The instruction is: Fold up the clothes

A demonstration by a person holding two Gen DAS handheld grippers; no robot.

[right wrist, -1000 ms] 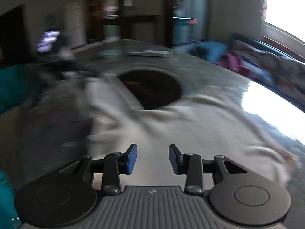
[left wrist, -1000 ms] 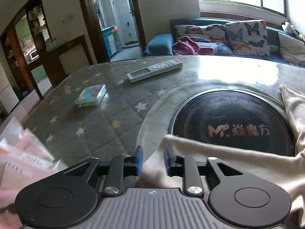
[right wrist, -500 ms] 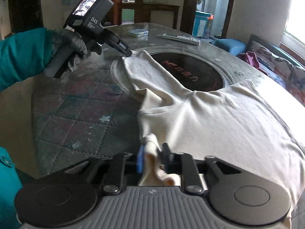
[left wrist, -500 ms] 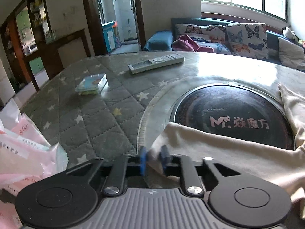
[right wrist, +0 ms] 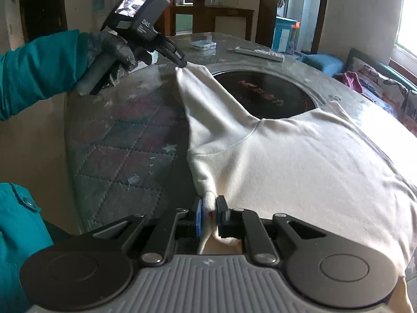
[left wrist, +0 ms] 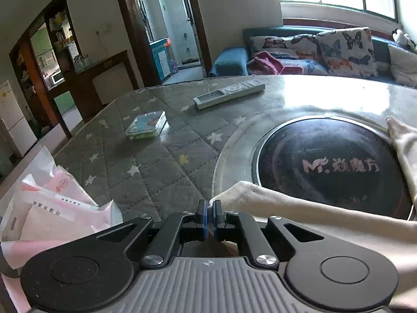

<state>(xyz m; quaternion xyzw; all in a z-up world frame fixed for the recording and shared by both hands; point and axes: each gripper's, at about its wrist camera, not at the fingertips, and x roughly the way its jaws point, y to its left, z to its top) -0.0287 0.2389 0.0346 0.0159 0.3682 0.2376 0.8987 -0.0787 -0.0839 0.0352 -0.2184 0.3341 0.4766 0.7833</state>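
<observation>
- Both tongs now clamped; a second ago both stood open over the cloth.
- Left tongs (left wrist: 209,217): pads nearly together, thin edge of the cream shirt (right wrist: 299,161) pinched at the sleeve end. Confirmed from right view: tips of left tongs (right wrist: 182,62) on the sleeve tip, gloved left hand (right wrist: 112,52) on the handle.
- Right tongs (right wrist: 208,217): pads closed on a bunched fold at the near side edge of the shirt, cloth bulging between them.
- Shirt lying spread on the table (left wrist: 156,161), sleeve draped across the dark round plate (left wrist: 333,167), body to the right of it.
- Reading: two holds secured along one side; ready to lift and carry that side over for the first fold.
- Hidden: shirt hem and far sleeve cut off by frame edge and tong body; how much cloth inside left pads hard to tell.
- Remote (left wrist: 229,95), small box (left wrist: 146,125), pink bags (left wrist: 52,208) well clear of the shirt.
</observation>
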